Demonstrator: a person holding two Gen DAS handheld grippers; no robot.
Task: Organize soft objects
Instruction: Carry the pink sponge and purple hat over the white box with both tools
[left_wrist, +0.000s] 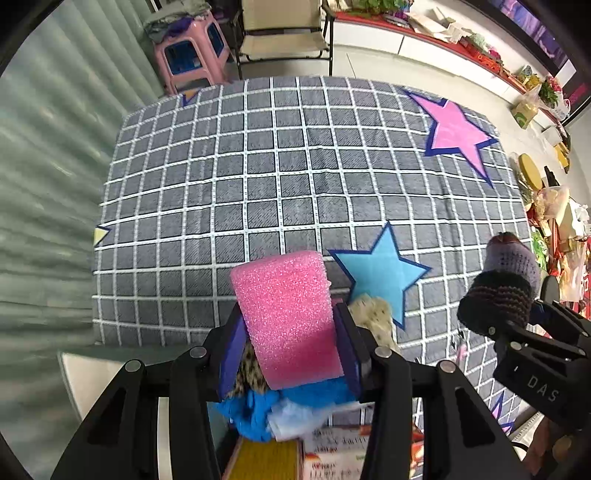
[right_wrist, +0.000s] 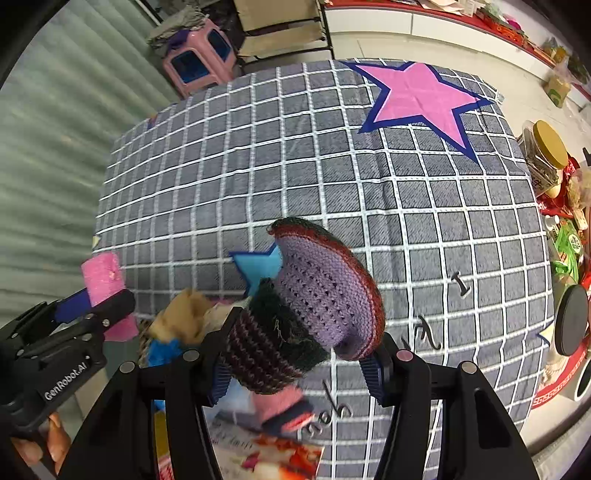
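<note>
My left gripper is shut on a pink foam sponge and holds it above a pile of soft things: a blue cloth, a leopard-print piece and a beige spotted item. My right gripper is shut on a purple knitted slipper with a dark striped cuff, held above the grey checked blanket. The slipper and right gripper also show at the right of the left wrist view. The sponge also shows at the left of the right wrist view.
The blanket bears a pink star and a blue star. A printed box lies at the near edge. A pink stool and a folding chair stand beyond. A jar and clutter sit at right.
</note>
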